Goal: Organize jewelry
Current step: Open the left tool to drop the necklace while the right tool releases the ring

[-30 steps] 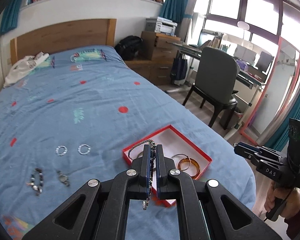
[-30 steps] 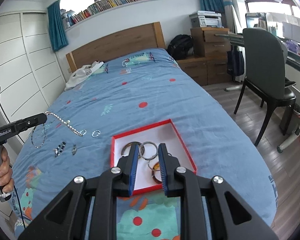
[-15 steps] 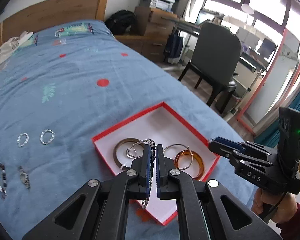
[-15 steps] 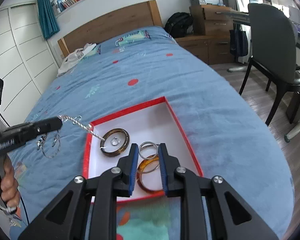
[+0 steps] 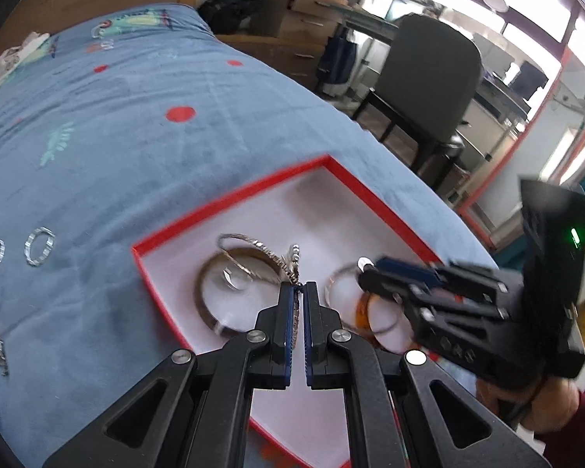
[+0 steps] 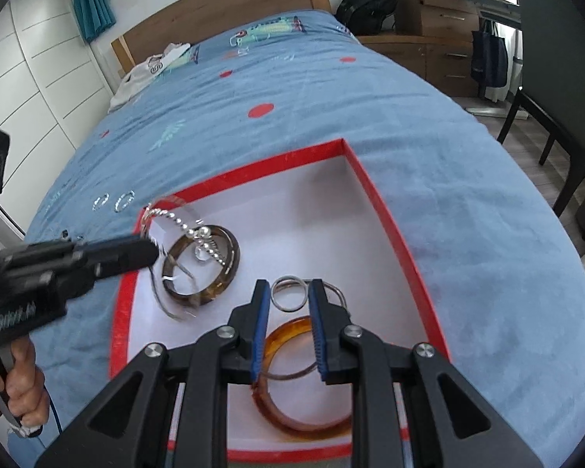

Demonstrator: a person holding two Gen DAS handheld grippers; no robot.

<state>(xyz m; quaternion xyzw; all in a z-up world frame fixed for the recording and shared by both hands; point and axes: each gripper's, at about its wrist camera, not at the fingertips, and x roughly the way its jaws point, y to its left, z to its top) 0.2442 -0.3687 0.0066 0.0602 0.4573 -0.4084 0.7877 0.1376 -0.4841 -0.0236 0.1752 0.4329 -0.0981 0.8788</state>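
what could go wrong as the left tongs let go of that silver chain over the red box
1. The silver chain drapes across the dark brown bangle, so it may tangle with it.
2. Part of its loop lies near the red box rim at the left; it might slip onto the blue bedspread.
3. The right tongs hover open over the amber bangle and thin rings; the left tongs might bump them.

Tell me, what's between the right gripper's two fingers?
In the right wrist view, the right gripper is open over the red box. A small silver ring shows between its fingers, and the orange bangle's rim lower down.
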